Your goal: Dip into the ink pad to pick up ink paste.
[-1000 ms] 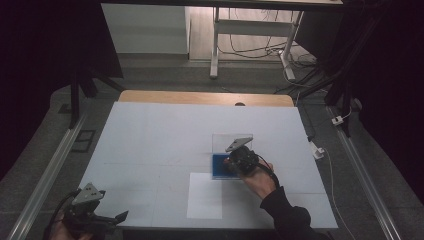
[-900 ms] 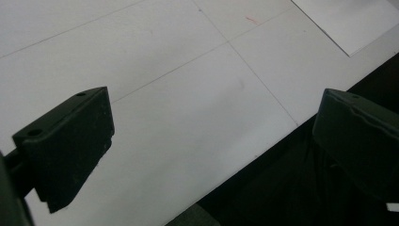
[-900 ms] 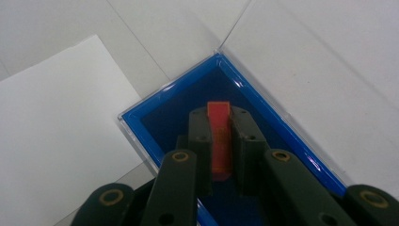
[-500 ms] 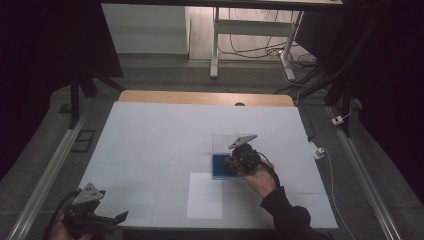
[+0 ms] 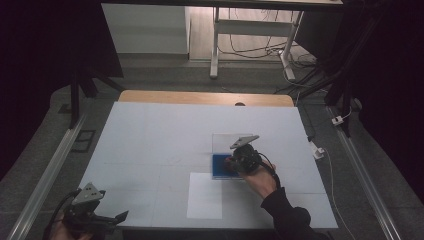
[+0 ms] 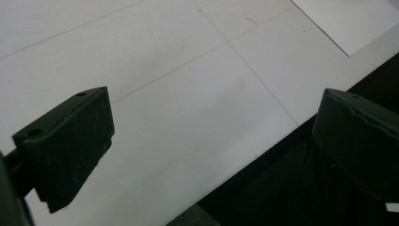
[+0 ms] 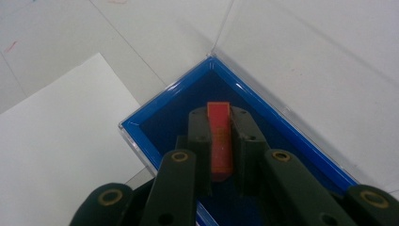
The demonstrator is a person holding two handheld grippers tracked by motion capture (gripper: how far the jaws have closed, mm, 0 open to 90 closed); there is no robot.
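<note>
Your right gripper pinches a small red block between its jaws, holding it over the dark blue lining of a blue tray (its clear lid stands open behind) near the middle of the white table. A white sheet lies just beside the tray. Your left gripper, jaws spread and empty, sits at the table's near left edge.
</note>
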